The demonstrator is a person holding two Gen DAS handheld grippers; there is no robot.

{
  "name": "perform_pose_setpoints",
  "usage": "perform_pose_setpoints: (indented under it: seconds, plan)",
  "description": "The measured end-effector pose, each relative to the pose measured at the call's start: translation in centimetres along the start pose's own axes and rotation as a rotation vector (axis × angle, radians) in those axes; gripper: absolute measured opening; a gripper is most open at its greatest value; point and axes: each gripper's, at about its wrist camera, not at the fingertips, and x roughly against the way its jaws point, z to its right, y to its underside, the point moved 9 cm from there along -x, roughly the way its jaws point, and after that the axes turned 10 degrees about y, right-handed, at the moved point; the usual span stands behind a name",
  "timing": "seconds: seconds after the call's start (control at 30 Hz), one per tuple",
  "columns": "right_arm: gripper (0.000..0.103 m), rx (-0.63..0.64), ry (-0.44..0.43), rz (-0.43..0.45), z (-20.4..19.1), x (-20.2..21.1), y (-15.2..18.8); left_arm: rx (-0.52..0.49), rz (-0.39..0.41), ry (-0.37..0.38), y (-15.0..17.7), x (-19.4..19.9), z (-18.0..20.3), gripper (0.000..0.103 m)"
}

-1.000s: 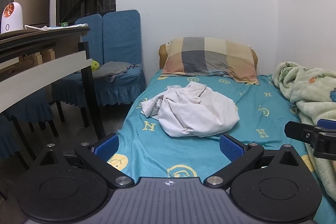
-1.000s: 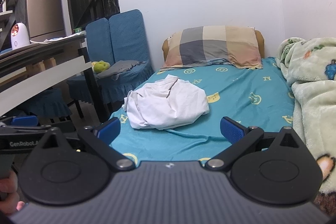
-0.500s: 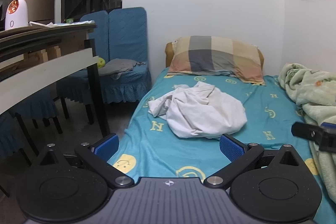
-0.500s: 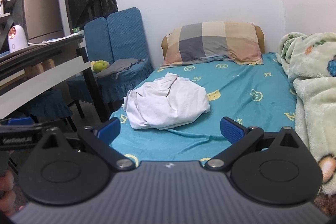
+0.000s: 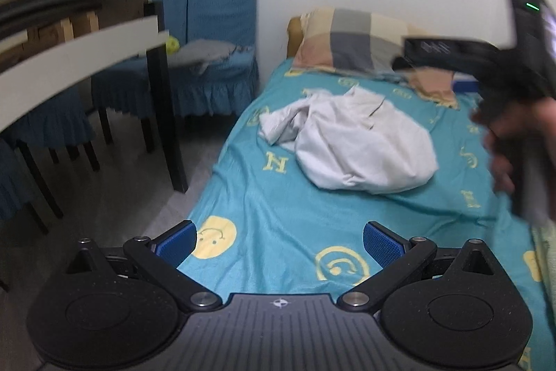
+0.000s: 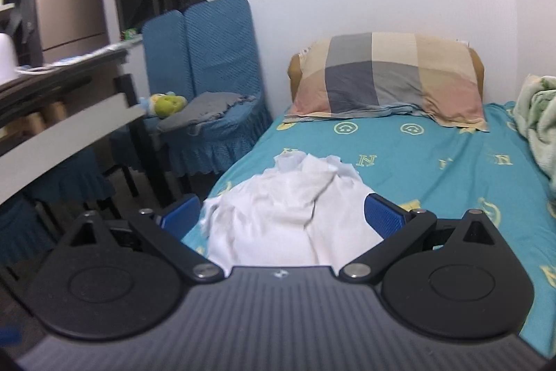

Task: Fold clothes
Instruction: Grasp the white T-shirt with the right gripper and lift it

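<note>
From the left wrist camera, the left gripper (image 5: 279, 240) hangs above the near end of the bed with its blue-padded fingers (image 5: 382, 244) spread wide and nothing between them. Ahead of it a crumpled white garment (image 5: 354, 145) lies on the turquoise bedsheet (image 5: 278, 204), about midway up the bed and nearer its left edge. The heap runs longest from a thin, wrinkled bunch at the upper left, toward the chairs, down to a rounded, smoother bulk at the lower right; a dark slit-like fold shows near its top. Which part is collar, sleeve or hem cannot be told. At the right edge a hand (image 5: 504, 141) grips the black body of the right gripper (image 5: 451, 53), blurred, raised above the sheet in front of the checked pillow (image 5: 351, 40). Two blue-covered chairs (image 5: 215, 23) stand to the left of the bed beside a dark table (image 5: 87, 33). From the right wrist camera, the right gripper (image 6: 283, 218) is spread wide, empty, just above the garment (image 6: 278, 218), which fills the gap between the two blue pads. Here the cloth looks deeply creased, with ragged folded edges pointing toward the pillow (image 6: 385, 82) and a smoother white mass running under the gripper body. A pale green blanket (image 6: 538, 124) is bunched at the bed's right side.
</note>
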Motion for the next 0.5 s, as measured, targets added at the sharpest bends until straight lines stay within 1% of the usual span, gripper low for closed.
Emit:
perform_pose_setpoints:
  seconds: [0.1, 0.13, 0.2, 0.27, 0.3, 0.37, 0.4, 0.43, 0.47, 0.5]
  plan:
    - [0.103, 0.009, 0.032, -0.022, -0.6, -6.0, -0.7, 0.030, -0.038, 0.015, 0.4, -2.0, -1.1, 0.103]
    - [0.101, 0.012, 0.038, -0.030, -0.8, -7.8, -0.8, 0.040, -0.049, 0.019, 0.6, -2.7, -1.5, 0.103]
    - [0.101, 0.017, 0.050, -0.045, -1.1, -11.1, -0.8, 0.060, -0.071, 0.029, 0.9, -3.9, -2.2, 0.103]
    - [0.100, 0.037, 0.063, -0.067, -1.5, -13.7, -0.1, 0.081, -0.092, 0.038, 1.2, -5.1, -3.0, 0.103]
    - [0.097, 0.047, 0.069, -0.078, -1.6, -15.0, 0.3, 0.095, -0.102, 0.044, 1.4, -5.5, -3.3, 0.103]
    - [0.088, 0.092, 0.090, -0.103, -1.8, -16.8, 1.4, 0.115, -0.117, 0.046, 1.8, -6.2, -3.9, 0.103]
    - [0.074, 0.116, 0.101, -0.116, -1.8, -17.7, 1.9, 0.121, -0.122, 0.044, 1.9, -6.4, -4.1, 0.103]
    - [0.063, 0.132, 0.121, -0.131, -1.6, -18.4, 2.5, 0.124, -0.124, 0.043, 2.0, -6.6, -4.2, 0.103]
    - [0.058, 0.137, 0.137, -0.149, -1.3, -18.7, 2.9, 0.126, -0.126, 0.043, 2.0, -6.7, -4.3, 0.103]
    - [0.039, 0.140, 0.153, -0.167, -1.0, -18.9, 3.3, 0.129, -0.126, 0.041, 2.0, -6.8, -4.4, 0.103]
